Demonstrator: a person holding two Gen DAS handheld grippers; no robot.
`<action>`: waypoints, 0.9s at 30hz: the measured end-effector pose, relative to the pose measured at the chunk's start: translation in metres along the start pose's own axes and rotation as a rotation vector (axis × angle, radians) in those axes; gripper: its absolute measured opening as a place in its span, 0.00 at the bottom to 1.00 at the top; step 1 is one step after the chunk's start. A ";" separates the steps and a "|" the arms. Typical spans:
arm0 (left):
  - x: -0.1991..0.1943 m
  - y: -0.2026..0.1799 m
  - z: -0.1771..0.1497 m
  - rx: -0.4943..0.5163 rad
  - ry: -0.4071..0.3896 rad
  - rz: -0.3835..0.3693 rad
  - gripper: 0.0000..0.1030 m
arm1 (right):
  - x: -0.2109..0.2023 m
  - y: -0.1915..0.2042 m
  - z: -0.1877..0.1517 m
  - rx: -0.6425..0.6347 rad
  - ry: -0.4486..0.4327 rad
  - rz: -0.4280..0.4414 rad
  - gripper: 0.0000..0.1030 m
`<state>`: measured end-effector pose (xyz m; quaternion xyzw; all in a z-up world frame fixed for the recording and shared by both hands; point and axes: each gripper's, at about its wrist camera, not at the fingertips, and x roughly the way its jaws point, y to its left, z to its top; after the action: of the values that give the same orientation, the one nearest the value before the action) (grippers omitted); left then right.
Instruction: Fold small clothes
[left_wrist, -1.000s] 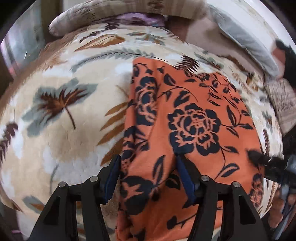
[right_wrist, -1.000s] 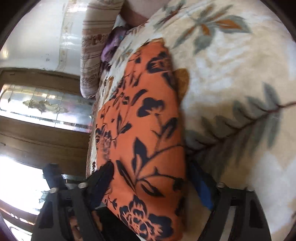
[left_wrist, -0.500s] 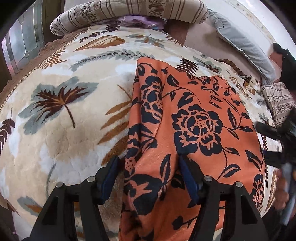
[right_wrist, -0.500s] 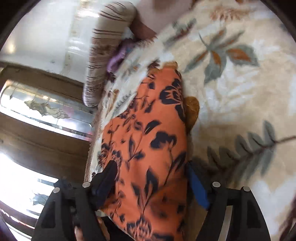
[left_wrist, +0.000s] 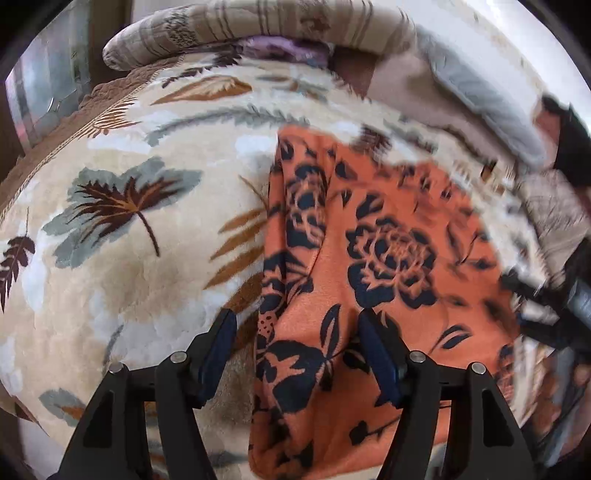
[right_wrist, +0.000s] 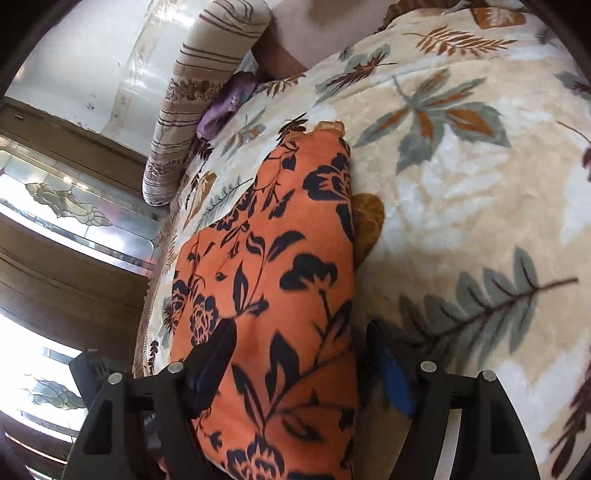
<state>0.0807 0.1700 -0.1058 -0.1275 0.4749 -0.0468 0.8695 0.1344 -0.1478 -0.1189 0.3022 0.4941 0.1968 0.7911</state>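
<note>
orange garment (left_wrist: 369, 258) btwn both grippers' spread fingers (left_wrist: 218, 343)

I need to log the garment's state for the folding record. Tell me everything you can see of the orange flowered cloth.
The orange flowered cloth is a soft, knit-looking fabric printed with dark navy roses, leaves and stems. It lies on the cream leaf-patterned blanket, its left side doubled over in a rolled fold, its near end hanging off the front edge. The open left gripper straddles that folded edge; the open right gripper straddles the opposite edge. Whether the pads touch the fabric is unclear.
</note>
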 end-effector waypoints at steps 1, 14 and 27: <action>-0.009 0.005 0.003 -0.030 -0.026 -0.049 0.69 | -0.002 -0.002 -0.004 -0.003 0.010 0.007 0.74; 0.034 0.001 0.023 -0.003 0.134 -0.187 0.30 | 0.028 0.033 0.012 -0.193 0.109 0.014 0.39; 0.083 -0.148 0.065 0.122 0.089 -0.206 0.36 | -0.069 -0.053 0.099 -0.159 -0.059 -0.053 0.42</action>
<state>0.1862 0.0221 -0.1003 -0.1203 0.4937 -0.1703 0.8443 0.1943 -0.2570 -0.0765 0.2311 0.4611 0.2055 0.8317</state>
